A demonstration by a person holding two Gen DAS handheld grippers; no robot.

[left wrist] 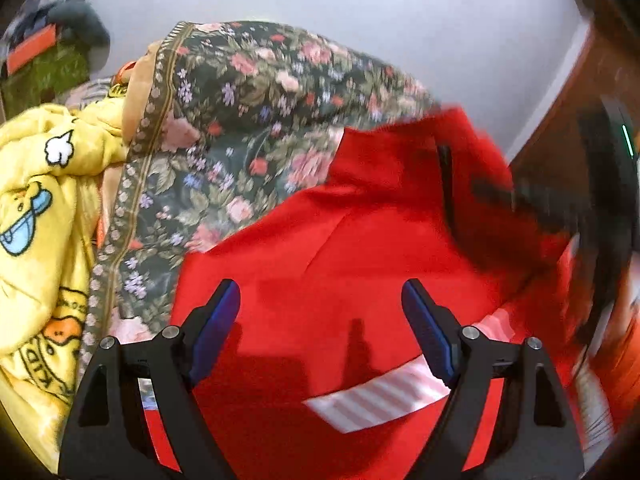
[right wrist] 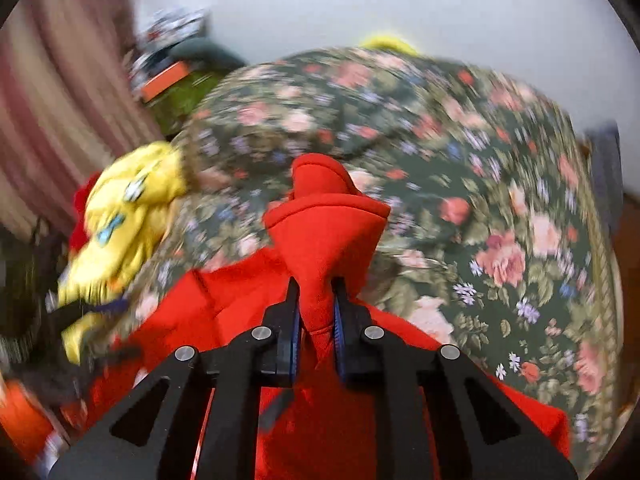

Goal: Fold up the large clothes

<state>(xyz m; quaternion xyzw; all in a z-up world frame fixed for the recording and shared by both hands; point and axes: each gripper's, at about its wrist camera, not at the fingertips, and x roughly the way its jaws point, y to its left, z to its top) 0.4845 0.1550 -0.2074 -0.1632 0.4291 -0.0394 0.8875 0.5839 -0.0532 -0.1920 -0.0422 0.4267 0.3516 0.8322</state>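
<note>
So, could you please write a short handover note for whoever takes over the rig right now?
Right gripper: shut on a bunched fold of the red garment, which rises in a peak past its fingertips.
Left gripper: open, above the flat part of the same red garment, nothing between its pads.
The garment lies on the floral bedspread; a yellow blanket sits crumpled at the bedspread's edge. A striped pink patch shows on the red fabric.
Done: one grasp taken.
Left: grasp with the left gripper, spread the garment, then fold; no neat fold shows yet.
</note>
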